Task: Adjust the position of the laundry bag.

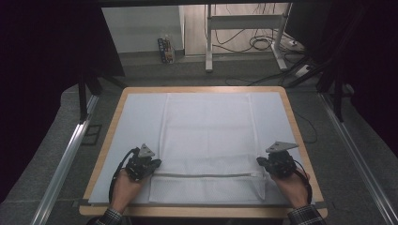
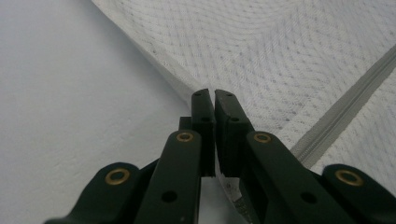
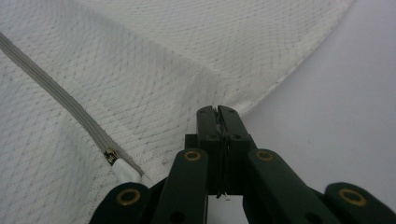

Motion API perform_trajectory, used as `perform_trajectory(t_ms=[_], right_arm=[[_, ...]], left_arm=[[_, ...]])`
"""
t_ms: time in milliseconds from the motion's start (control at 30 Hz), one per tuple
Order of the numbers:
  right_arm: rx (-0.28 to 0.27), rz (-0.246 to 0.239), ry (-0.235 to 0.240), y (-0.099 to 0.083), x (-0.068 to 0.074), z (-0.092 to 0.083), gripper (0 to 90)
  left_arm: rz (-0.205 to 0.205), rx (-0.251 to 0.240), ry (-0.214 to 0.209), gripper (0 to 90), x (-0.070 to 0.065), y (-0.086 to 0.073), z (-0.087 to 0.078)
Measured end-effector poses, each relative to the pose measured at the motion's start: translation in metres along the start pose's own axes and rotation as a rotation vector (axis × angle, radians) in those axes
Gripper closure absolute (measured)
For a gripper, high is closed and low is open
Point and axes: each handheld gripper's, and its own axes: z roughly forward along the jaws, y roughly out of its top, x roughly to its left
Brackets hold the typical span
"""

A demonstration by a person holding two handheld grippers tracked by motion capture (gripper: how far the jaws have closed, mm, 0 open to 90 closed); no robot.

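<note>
Fingers of the left gripper (image 2: 209, 100) and right gripper (image 3: 217, 114) pinch the mesh bag (image 1: 211, 136) at opposite side edges, just above the zipper (image 1: 202, 176).

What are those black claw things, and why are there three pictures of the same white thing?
The black claws are grippers, tongs with two jaws. A person holds one in each hand: the left gripper and the right gripper.

The top picture comes from a camera above the table, looking down. The other two come from little cameras that ride on each gripper and look along its jaws.

On the table lies a pale sheet, and on it a white mesh bag with a grey zipper across it, like a laundry bag.

In the right gripper view the jaws are pressed together at the bag's edge, apparently pinching it. In the left gripper view the jaws sit at the bag's other edge with a thin gap, so I cannot tell whether they grip it.
</note>
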Motion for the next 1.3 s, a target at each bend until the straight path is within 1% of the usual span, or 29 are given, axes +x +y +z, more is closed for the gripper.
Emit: perform_trajectory(t_ms=[33,133,233,433,500,533,567,600,667,700,767,800,833,867,900,933,967,1000,1067,1100,1133,1167,1200,1267,1300], right_arm=[[0.006,-0.009,0.000,-0.001,0.002,-0.002,88.0],[0.008,-0.012,0.004,-0.003,0.005,-0.003,88.0],[0.020,-0.018,0.008,-0.006,0.007,-0.004,88.0],[0.042,-0.003,0.022,-0.008,0.006,0.000,87.3],[0.043,-0.009,0.021,-0.008,0.006,0.002,85.7],[0.043,-0.009,0.021,-0.008,0.006,0.002,85.7],[0.035,-0.011,0.016,-0.009,0.006,0.002,81.3],[0.035,-0.011,0.016,-0.009,0.006,0.002,81.3],[0.025,-0.009,0.008,-0.009,0.006,0.001,75.7],[0.017,-0.007,-0.002,-0.008,0.006,0.001,68.9],[0.012,-0.005,-0.009,-0.008,0.006,0.000,62.1],[0.012,-0.005,-0.009,-0.008,0.006,0.000,62.1],[0.011,-0.009,-0.013,-0.009,0.007,-0.001,55.3],[0.011,-0.009,-0.013,-0.009,0.007,-0.001,55.3],[0.010,-0.007,-0.015,-0.010,0.008,-0.002,49.2],[0.005,-0.006,-0.013,-0.011,0.008,-0.002,46.1],[0.005,-0.006,-0.013,-0.011,0.008,-0.002,46.1],[0.000,-0.006,-0.011,-0.011,0.008,-0.003,43.2],[-0.010,-0.001,-0.007,-0.013,0.010,-0.004,39.1],[-0.019,-0.005,-0.001,-0.014,0.012,-0.006,35.2],[-0.019,-0.005,-0.001,-0.014,0.012,-0.006,35.2],[-0.031,-0.007,0.009,-0.015,0.013,-0.008,30.5],[-0.031,-0.007,0.009,-0.015,0.013,-0.008,30.5],[-0.042,-0.006,0.018,-0.016,0.015,-0.009,26.5],[-0.055,-0.012,0.025,-0.017,0.016,-0.011,22.4]], left_arm=[[-0.005,-0.003,0.000,87.5,-0.001,-0.002,-0.002],[-0.015,-0.006,-0.003,87.3,-0.002,-0.004,-0.005],[-0.016,0.004,-0.008,86.6,-0.003,-0.007,-0.005],[-0.017,0.003,-0.011,84.3,0.000,-0.009,-0.003],[-0.018,-0.003,0.000,77.2,0.001,-0.009,-0.003],[-0.021,-0.010,0.007,77.2,0.002,-0.010,-0.004],[-0.021,-0.020,0.016,69.5,0.002,-0.010,-0.004],[-0.022,-0.034,0.024,69.5,0.003,-0.011,-0.004],[-0.027,-0.049,0.033,61.9,0.004,-0.011,-0.005],[-0.034,-0.062,0.039,52.4,0.004,-0.011,-0.006],[-0.036,-0.069,0.040,44.3,0.004,-0.011,-0.007],[-0.036,-0.074,0.042,44.3,0.003,-0.011,-0.007],[-0.036,-0.077,0.042,36.0,0.003,-0.011,-0.007],[-0.039,-0.084,0.043,36.0,0.002,-0.012,-0.008],[-0.037,-0.091,0.044,27.6,0.002,-0.012,-0.008],[-0.038,-0.104,0.039,25.0,0.002,-0.013,-0.009],[-0.040,-0.109,0.036,25.0,0.002,-0.014,-0.010],[-0.048,-0.115,0.034,23.1,0.001,-0.014,-0.011],[-0.064,-0.122,0.035,18.0,0.000,-0.015,-0.014],[-0.070,-0.124,0.022,13.7,-0.002,-0.017,-0.015],[-0.070,-0.124,0.022,12.3,-0.002,-0.017,-0.015],[-0.066,-0.124,0.008,10.2,-0.005,-0.018,-0.017],[-0.066,-0.124,0.008,9.1,-0.005,-0.018,-0.017],[-0.049,-0.119,-0.005,7.8,-0.009,-0.019,-0.018],[-0.027,-0.109,-0.012,5.9,-0.013,-0.020,-0.019]])
